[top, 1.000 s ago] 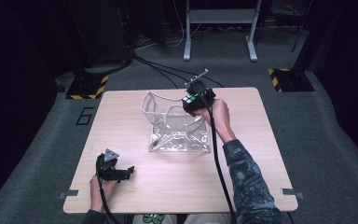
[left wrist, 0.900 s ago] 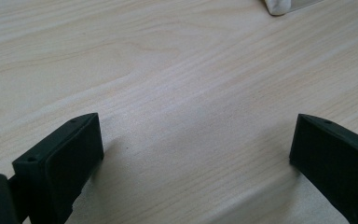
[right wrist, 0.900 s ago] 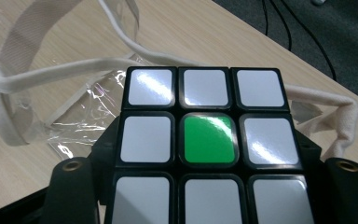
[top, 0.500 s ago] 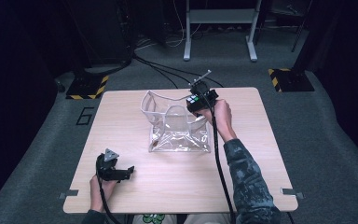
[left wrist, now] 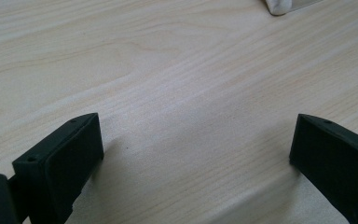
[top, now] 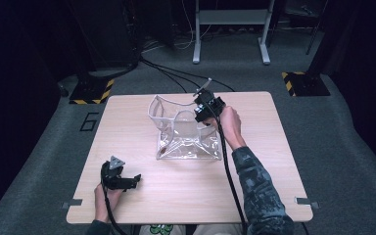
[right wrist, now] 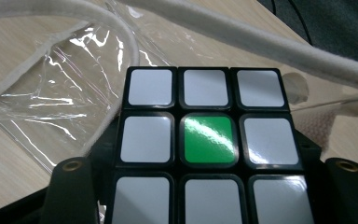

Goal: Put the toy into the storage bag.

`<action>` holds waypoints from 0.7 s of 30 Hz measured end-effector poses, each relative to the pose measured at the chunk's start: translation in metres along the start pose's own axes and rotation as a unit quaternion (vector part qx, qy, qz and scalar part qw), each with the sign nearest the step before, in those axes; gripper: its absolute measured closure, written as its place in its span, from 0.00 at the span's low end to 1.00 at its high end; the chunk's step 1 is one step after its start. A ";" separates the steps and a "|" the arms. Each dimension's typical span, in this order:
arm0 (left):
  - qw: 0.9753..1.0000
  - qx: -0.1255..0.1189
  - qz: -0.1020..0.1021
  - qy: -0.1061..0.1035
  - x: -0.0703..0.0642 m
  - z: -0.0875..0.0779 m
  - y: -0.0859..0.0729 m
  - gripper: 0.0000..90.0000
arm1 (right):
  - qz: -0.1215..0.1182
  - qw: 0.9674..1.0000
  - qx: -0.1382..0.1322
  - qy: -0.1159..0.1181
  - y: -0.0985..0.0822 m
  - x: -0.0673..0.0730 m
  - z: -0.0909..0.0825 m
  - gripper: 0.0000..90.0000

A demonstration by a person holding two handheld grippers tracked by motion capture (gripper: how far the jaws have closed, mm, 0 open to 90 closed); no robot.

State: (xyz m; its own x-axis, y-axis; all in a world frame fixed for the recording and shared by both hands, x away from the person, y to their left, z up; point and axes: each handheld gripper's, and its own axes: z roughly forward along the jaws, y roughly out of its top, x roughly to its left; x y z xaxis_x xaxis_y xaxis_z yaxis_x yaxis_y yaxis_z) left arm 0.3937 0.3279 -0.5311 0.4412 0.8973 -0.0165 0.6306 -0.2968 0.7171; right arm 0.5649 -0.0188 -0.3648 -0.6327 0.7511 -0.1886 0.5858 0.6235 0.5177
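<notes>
The clear plastic bag (top: 183, 134) stood near the middle of the worktop (top: 274, 161), a bit toward the far edge. It was the big thing in the way. Its white-edged mouth (top: 164, 105) was open at the top. The right hand-held gripper (top: 206, 108) sat at the bag's right rim with a puzzle cube (right wrist: 204, 154) between its jaws, and the bag's white rim (right wrist: 242, 37) ran across just past the cube. The right forearm (top: 254, 181) crossed the near right part of the worktop. The left hand-held gripper (top: 127, 180) rested low by the near left corner, jaws wide apart over bare wood. The far left, near middle and right side lay open.
</notes>
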 end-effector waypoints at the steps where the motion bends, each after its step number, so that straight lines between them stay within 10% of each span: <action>1: 1.000 0.000 0.000 0.000 0.000 0.000 0.000 0.03 | -0.003 1.000 0.002 0.002 0.001 0.001 0.000 0.37; 11: 1.000 0.000 0.001 0.002 0.000 0.000 0.000 0.03 | -0.025 0.999 0.040 -0.008 0.008 0.011 0.003 0.37; 21: 1.000 0.000 0.000 0.000 0.000 0.000 0.000 0.03 | -0.009 1.000 -0.012 0.017 0.004 0.005 -0.016 0.09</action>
State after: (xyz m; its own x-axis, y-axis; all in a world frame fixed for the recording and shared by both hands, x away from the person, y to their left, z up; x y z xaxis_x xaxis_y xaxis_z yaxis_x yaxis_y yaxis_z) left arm 0.3938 0.3280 -0.5311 0.4413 0.8972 -0.0173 0.6301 -0.2962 0.7178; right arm 0.5560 -0.0163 -0.3498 -0.6604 0.7314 -0.1701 0.5621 0.6316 0.5339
